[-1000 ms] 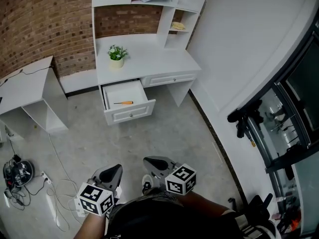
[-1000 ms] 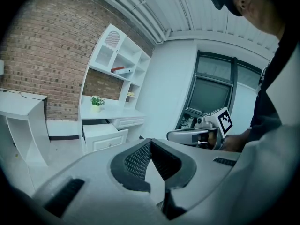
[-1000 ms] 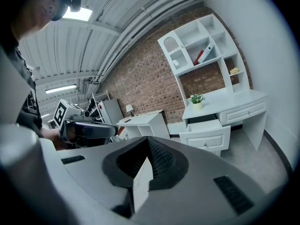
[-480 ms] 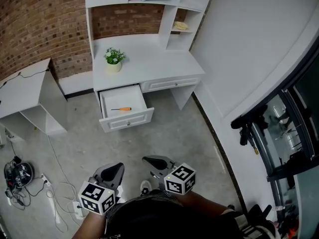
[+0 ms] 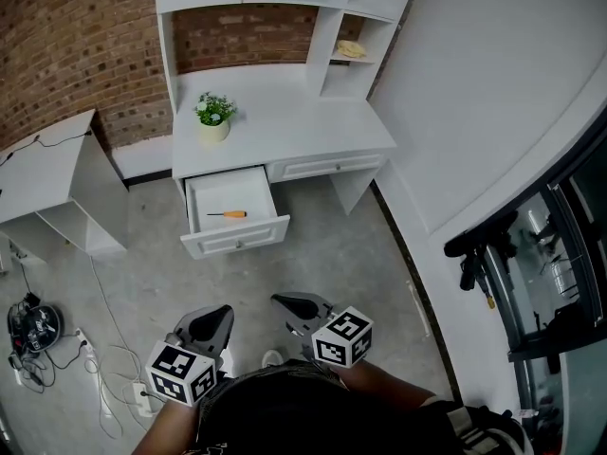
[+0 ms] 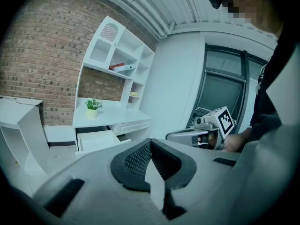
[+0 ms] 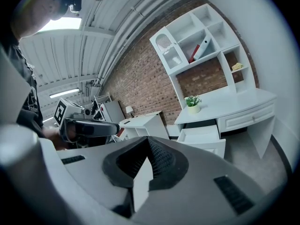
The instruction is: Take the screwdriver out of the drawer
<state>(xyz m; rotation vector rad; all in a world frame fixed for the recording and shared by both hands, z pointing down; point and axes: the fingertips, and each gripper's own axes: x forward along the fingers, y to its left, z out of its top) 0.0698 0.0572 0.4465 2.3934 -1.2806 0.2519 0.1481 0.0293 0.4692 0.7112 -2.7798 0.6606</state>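
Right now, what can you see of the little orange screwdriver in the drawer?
The small screwdriver with an orange handle and a thin dark shaft lies flat and crosswise on the floor of the open white desk drawer. In the head view its handle points right and its shaft points left. The handle looks like plastic, the shaft like metal. It lies alone near the middle, and only the drawer floor touches it. It is too small to tell the shape of its tip.

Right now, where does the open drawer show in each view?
Head view: the drawer is upper left of centre, pulled out from the desk.
Left gripper view: the drawer is lower left of centre.
Right gripper view: the drawer is right of centre.
Shared landmark: the potted plant on the desktop above it.
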